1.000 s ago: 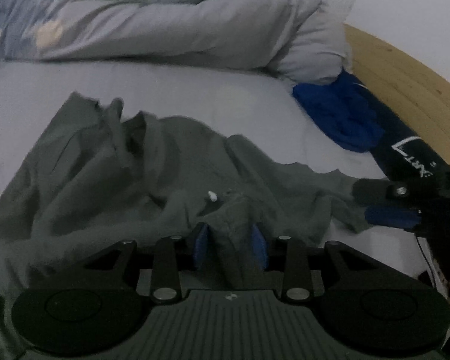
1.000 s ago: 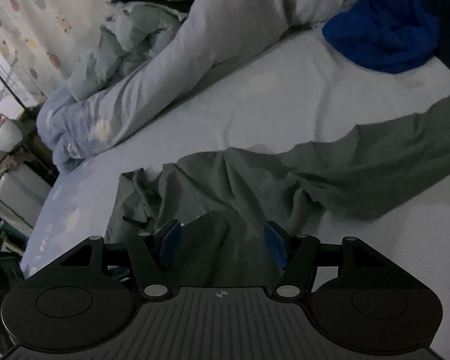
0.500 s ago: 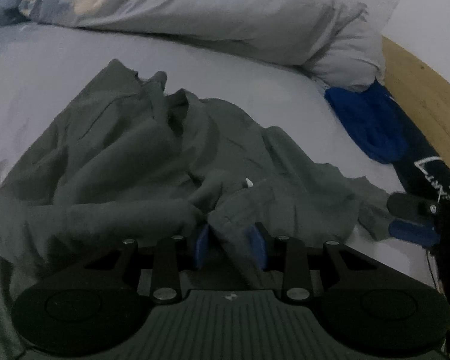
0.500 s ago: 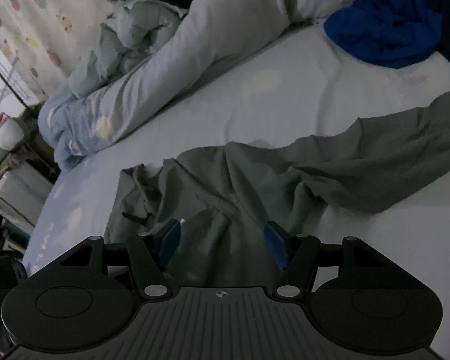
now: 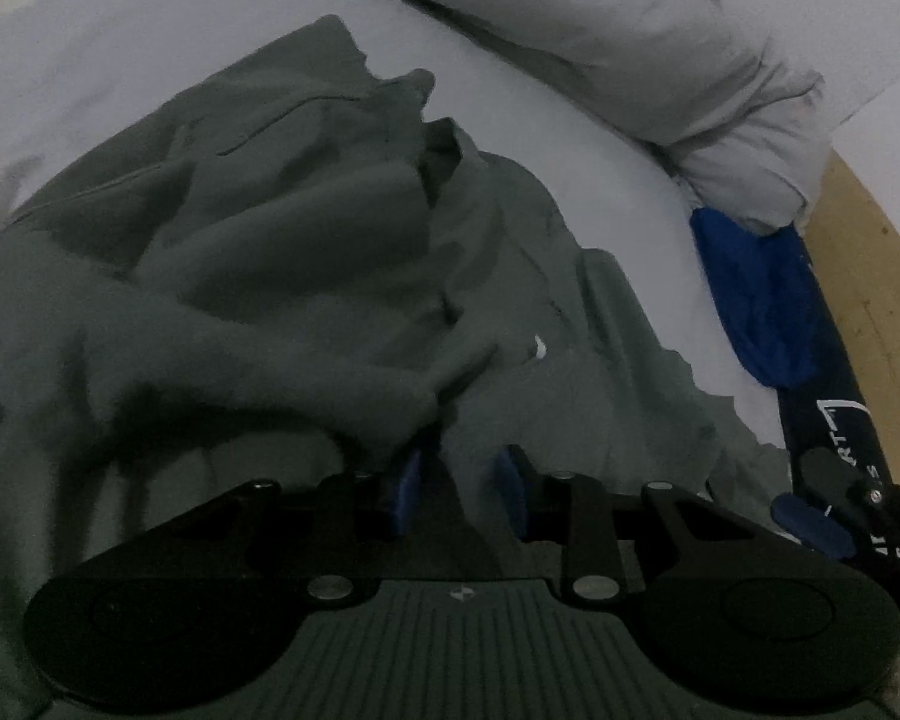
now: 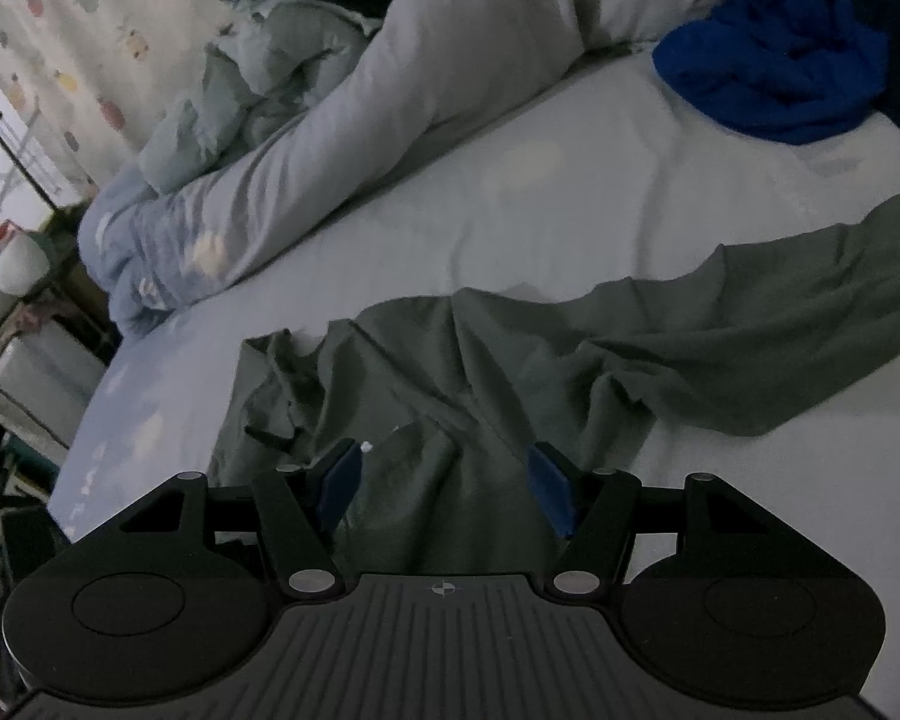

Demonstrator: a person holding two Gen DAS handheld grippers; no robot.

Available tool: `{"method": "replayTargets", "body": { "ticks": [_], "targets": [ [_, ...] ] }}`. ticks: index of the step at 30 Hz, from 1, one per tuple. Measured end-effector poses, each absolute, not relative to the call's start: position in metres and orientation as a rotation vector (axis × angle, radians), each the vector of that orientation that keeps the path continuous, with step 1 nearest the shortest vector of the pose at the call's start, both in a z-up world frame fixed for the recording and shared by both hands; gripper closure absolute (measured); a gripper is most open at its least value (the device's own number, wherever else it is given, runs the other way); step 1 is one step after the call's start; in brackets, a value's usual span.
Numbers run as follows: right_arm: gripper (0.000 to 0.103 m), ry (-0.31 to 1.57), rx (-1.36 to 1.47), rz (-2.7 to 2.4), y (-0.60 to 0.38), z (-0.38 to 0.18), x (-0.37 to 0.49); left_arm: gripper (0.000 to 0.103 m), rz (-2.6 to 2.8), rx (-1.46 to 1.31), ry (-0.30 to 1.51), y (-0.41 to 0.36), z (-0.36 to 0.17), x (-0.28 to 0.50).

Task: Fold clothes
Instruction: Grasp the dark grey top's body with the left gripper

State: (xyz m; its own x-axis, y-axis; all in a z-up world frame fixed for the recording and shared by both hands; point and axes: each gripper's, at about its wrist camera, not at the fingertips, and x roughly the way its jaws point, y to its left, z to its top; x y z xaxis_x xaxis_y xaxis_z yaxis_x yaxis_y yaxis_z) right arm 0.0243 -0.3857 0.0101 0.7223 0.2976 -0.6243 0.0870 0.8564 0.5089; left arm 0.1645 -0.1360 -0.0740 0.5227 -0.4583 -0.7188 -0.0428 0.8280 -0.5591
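On the bed sheet (image 6: 570, 192), the grey shirt (image 5: 282, 276) lies crumpled.
My left gripper (image 5: 457, 489) pinches a shirt fold; my right gripper (image 6: 444, 483) hangs spread wide over its fabric.

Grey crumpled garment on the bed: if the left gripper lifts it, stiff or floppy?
Likely floppy: the grey crumpled garment lies in soft folds and bunches between the left gripper's jaws. Probably light, thin fabric. It should drag across the pale bedsheet rather than lift whole.
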Motion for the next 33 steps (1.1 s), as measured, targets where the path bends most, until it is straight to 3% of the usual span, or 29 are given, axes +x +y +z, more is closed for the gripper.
{"method": "replayTargets", "body": {
  "ticks": [6, 10, 19, 31, 32, 33],
  "targets": [
    [0.037, 0.769, 0.547, 0.123, -0.382, 0.007, 0.025, 0.064, -0.336, -0.533, 0.938, -0.145, -0.071, 0.166],
    [0.037, 0.761, 0.538, 0.118, -0.382, 0.011, 0.027, 0.092, -0.422, -0.470, 0.865, -0.157, -0.061, 0.162],
    [0.037, 0.793, 0.585, 0.121, -0.386, -0.002, 0.047, 0.092, -0.599, -0.305, 0.756, -0.198, -0.042, 0.140],
    [0.038, 0.905, 0.673, 0.182, -0.387, -0.028, 0.076, 0.092, -0.675, -0.237, 0.782, -0.214, -0.049, 0.121],
    [0.040, 0.909, 0.665, 0.179, -0.385, -0.029, 0.076, 0.092, -0.676, -0.239, 0.786, -0.213, -0.048, 0.121],
    [0.053, 0.911, 0.657, 0.177, -0.384, -0.030, 0.076, 0.092, -0.677, -0.241, 0.787, -0.213, -0.047, 0.121]
  ]
}}
